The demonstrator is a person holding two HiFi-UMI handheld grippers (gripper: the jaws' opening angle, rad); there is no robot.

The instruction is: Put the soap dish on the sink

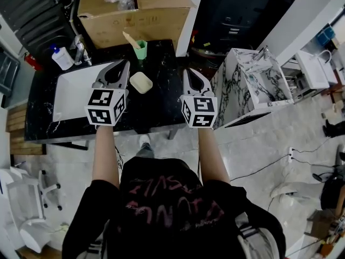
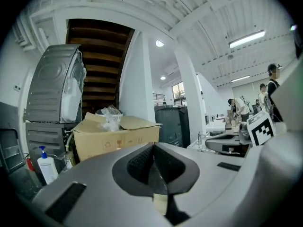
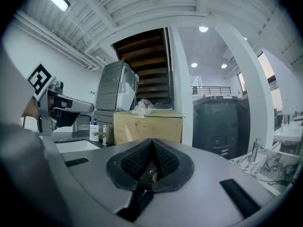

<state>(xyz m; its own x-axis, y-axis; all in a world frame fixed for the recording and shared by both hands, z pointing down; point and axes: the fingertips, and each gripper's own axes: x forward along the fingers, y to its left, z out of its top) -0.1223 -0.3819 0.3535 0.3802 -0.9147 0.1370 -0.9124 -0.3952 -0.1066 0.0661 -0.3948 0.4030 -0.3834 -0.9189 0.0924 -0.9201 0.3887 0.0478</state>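
Observation:
The pale cream soap dish (image 1: 140, 82) lies on the black countertop (image 1: 161, 104), just right of the white sink basin (image 1: 73, 88). My left gripper (image 1: 125, 62) hovers over the basin's right edge, its tips left of and beyond the dish; its jaws are shut with nothing between them (image 2: 152, 148). A sliver of the cream dish (image 2: 160, 203) shows below the jaws in the left gripper view. My right gripper (image 1: 189, 70) hangs to the right of the dish, also shut and empty (image 3: 151, 141). Neither gripper touches the dish.
A green cup (image 1: 140, 49) with a wooden stick stands behind the dish. A soap dispenser (image 1: 62, 58) and faucet (image 1: 80, 50) sit at the basin's back. A cardboard box (image 1: 135, 15) is behind the counter, a marble basin unit (image 1: 253, 82) at right. People stand far off (image 2: 272, 86).

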